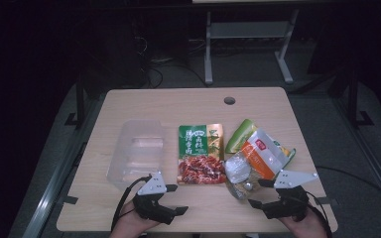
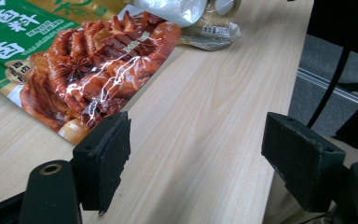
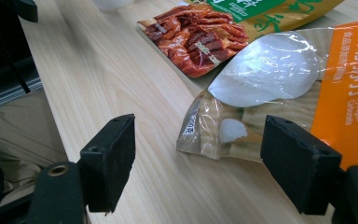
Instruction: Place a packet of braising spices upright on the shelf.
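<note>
on table [image 1: 129,203] | sauce packet [image 1: 201,153] flat | long axis runs front-to-back

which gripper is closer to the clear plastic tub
Left. The left gripper sits just below the tub's near edge, jaws open. The right gripper is across the table by the pile of packets, also open.

Both grippers are black: the left gripper [image 1: 170,199] and right gripper [image 1: 256,193] carry grey three-cornered plates, trailing black cables, and square foam-faced fingers [image 2: 103,158].
</note>
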Motion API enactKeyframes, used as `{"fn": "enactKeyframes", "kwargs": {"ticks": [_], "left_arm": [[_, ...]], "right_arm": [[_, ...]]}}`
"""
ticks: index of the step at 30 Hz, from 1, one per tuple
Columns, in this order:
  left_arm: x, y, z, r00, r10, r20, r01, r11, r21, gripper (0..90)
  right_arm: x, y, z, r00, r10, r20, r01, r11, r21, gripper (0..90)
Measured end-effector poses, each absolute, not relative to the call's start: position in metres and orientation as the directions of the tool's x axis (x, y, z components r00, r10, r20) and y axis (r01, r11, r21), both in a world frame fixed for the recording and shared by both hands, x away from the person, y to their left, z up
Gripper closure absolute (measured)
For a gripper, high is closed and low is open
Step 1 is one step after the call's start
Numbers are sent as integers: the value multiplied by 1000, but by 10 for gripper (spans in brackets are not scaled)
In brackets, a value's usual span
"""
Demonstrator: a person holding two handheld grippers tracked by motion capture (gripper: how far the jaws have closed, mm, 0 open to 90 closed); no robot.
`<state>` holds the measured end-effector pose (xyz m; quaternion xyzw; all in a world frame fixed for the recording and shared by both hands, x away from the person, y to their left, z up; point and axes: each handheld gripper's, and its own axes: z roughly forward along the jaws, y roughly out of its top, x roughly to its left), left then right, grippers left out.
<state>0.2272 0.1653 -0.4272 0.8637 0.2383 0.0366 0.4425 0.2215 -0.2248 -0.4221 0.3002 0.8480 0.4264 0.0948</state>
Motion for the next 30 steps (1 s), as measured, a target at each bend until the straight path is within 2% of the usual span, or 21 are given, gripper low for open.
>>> {"fn": "enactKeyframes", "kwargs": {"ticks": [12, 16, 22, 23, 30], "left_arm": [[230, 165, -429, 880, 452, -150, 384, -488, 784, 234], [231, 163, -429, 881, 438, -177, 397, -486, 779, 245], [229, 161, -423, 874, 454, -173, 403, -477, 781, 246], [228, 160, -420, 875, 454, -170, 400, -479, 781, 246], [233, 148, -403, 884, 455, -107, 351, -494, 796, 267]], "right_arm": [[223, -223, -423, -797, 596, 98, 430, 447, 784, 251], [226, -221, -420, -794, 602, 82, 415, 439, 797, 259], [235, -209, -415, -811, 569, 139, 430, 418, 800, 251], [239, -204, -410, -815, 560, 151, 447, 440, 779, 247], [250, -194, -390, -825, 554, 115, 419, 462, 782, 244]]}}
